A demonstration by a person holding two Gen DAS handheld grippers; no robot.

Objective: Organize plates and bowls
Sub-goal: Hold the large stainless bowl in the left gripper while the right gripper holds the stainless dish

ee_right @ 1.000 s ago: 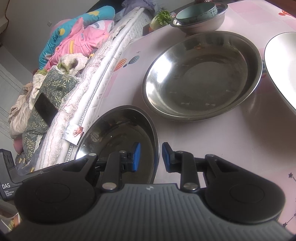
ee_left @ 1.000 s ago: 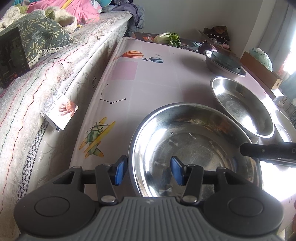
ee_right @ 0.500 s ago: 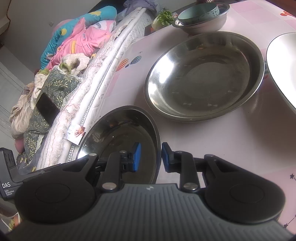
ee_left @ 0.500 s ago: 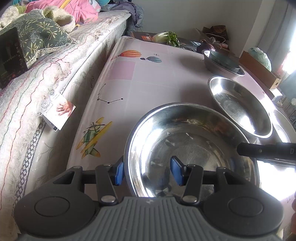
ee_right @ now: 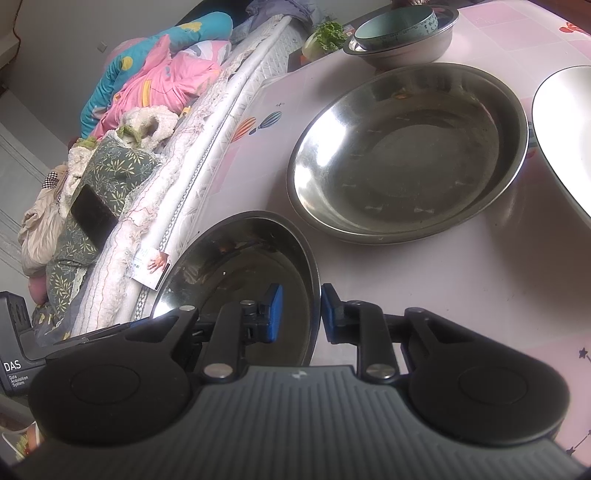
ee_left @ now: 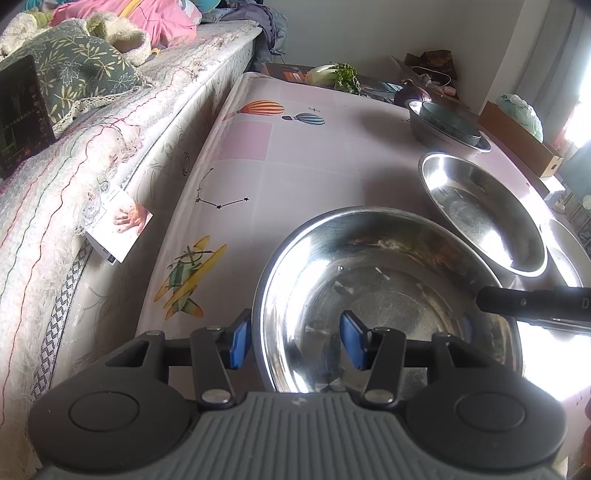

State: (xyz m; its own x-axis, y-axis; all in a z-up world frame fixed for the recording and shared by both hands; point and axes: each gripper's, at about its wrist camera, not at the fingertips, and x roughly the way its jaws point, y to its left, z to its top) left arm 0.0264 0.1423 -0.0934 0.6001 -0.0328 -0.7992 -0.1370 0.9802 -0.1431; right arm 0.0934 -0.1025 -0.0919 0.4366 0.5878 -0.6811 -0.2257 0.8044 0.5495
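While both tongs straddle opposite sides of the same rim, the nearest steel bowl [ee_left: 388, 295] sits at the near edge of the bench [ee_left: 295, 166], seemingly tipped up toward the right side in the right wrist view. The left tongs [ee_left: 295, 341] stand wide, one blue pad outside the bowl's left wall and the other inside the basin, neither visibly pressing the metal. The right tongs [ee_right: 301, 312] are narrow, their pads set close on either side of the bowl's right rim [ee_right: 314, 280]; whether they already pinch it I cannot tell, since a thin gap seems to remain.

Just beyond stands a second, wider steel basin [ee_right: 406, 155], upright and empty, and beside it the edge of a white plate [ee_right: 565, 140]. Farther back, a smaller steel bowl [ee_right: 406, 48] holds a pale green ceramic bowl [ee_right: 395, 22] nested inside. A bed with a quilted cover [ee_left: 92, 155] runs along the bench's left side.

The step in hand looks like securing a two-sided grip on the nearest bowl, most likely to nest it with the other steel ware. The next move calls for closing both tongs firmly on the thin rim before lifting, keeping the bowl level between them; polished steel is slippery, and an uneven squeeze could let it swing or slip out.
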